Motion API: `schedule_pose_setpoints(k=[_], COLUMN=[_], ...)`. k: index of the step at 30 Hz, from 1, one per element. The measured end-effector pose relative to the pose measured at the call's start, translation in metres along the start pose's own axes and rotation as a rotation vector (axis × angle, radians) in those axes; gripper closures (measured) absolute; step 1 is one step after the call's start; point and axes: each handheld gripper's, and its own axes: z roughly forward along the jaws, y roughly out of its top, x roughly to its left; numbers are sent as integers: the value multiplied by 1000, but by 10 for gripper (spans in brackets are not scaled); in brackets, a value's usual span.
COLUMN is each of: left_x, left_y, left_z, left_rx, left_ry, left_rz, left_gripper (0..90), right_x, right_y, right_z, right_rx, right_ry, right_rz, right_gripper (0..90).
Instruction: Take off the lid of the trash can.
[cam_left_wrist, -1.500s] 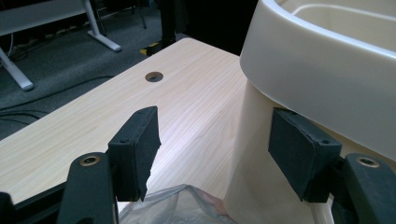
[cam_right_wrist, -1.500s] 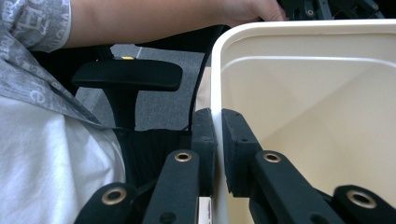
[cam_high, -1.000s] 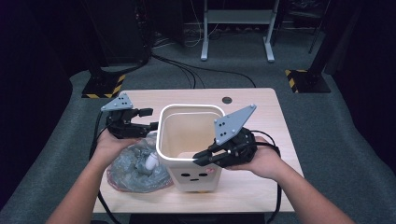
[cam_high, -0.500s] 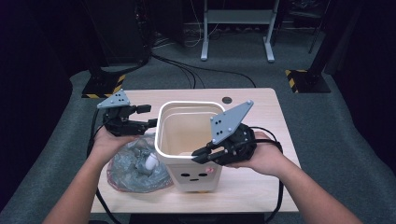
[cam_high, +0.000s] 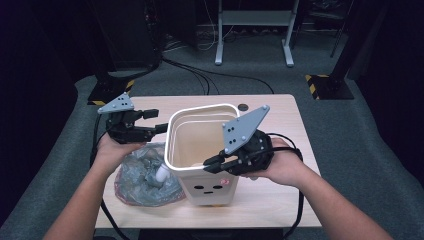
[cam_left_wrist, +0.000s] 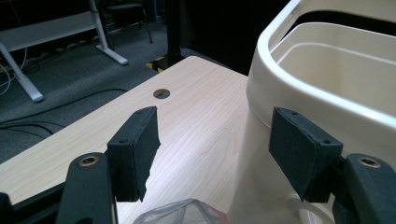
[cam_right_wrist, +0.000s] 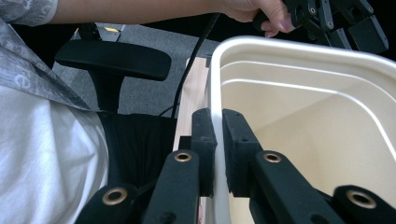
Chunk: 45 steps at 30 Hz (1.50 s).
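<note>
A cream bin with a small face on its front stands in the middle of the wooden table. My right gripper is shut on the bin's near rim; in the right gripper view its jaws pinch the white rim, one pad outside and one inside. My left gripper hovers open just left of the bin, with nothing between its pads. The bin wall rises beside the right-hand pad. A crumpled clear plastic bag with a white object in it lies left of the bin.
A cable hole sits near the table's far edge. Cables trail from both grippers. A black chair armrest is close to the table's near side. A corner of the bag lies under the left gripper.
</note>
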Motion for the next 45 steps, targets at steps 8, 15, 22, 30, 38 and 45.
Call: schedule_pose_setpoints(k=[8,15,22,30,38,45], left_x=[2,-3,-2,-1,-2,3], left_y=[-2,-4,-1,-2,-4,-12], left_z=[-4,3,1,-1,-5,-11], left_rx=[0,23,7,9,16,22], left_ry=[10,-4,-3,4,12,28], left_rz=[-8,10,3,4,14,5], left_gripper=[330,330,331,331,331,330], right_x=[-1,-2,0,-3,-3,-4], right_y=[1,1,2,-3,-10,-22], right_z=[-3,-4,-7,-11,-21,-37], right_rx=[-46,-42,-87,-98,-127,-133], right_ry=[-5,2,-30,-28,-40,-82], right_rz=[-3,5,-6,13,27,54], right_gripper=[837,839,848,848,847,846])
